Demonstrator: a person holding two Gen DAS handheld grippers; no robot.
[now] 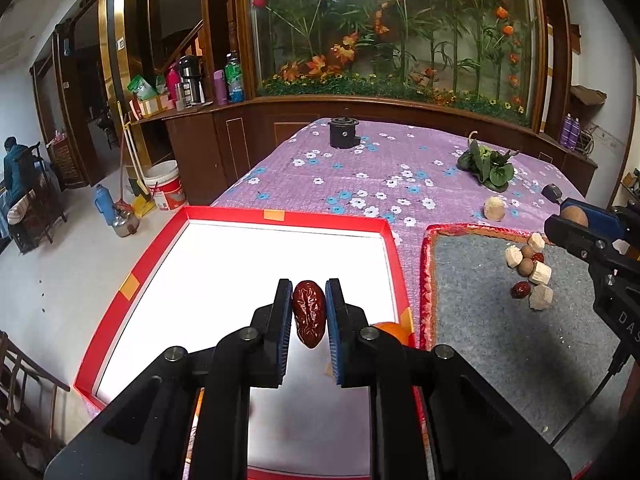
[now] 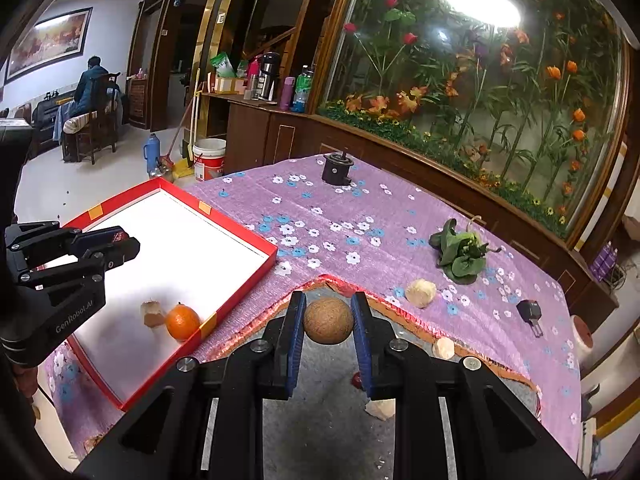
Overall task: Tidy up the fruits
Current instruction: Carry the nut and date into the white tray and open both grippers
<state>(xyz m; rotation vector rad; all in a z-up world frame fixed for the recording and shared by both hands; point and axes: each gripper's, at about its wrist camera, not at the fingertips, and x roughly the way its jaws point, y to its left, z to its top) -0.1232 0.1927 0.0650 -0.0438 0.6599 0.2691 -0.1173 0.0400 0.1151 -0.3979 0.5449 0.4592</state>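
Observation:
My left gripper is shut on a wrinkled red date and hangs over the white floor of the red-rimmed box. An orange peeks out behind its right finger. My right gripper is shut on a round brown fruit above the grey mat; in the left wrist view the right gripper shows at the right edge. Inside the red-rimmed box lie an orange and a pale chunk. On the grey mat sits a pile of pale chunks, brown balls and red dates.
A purple floral cloth covers the table. On it stand a black cylinder, a green leafy bunch, a pale lump and a small black device. A wooden cabinet with a flower display runs behind. A person sits far left.

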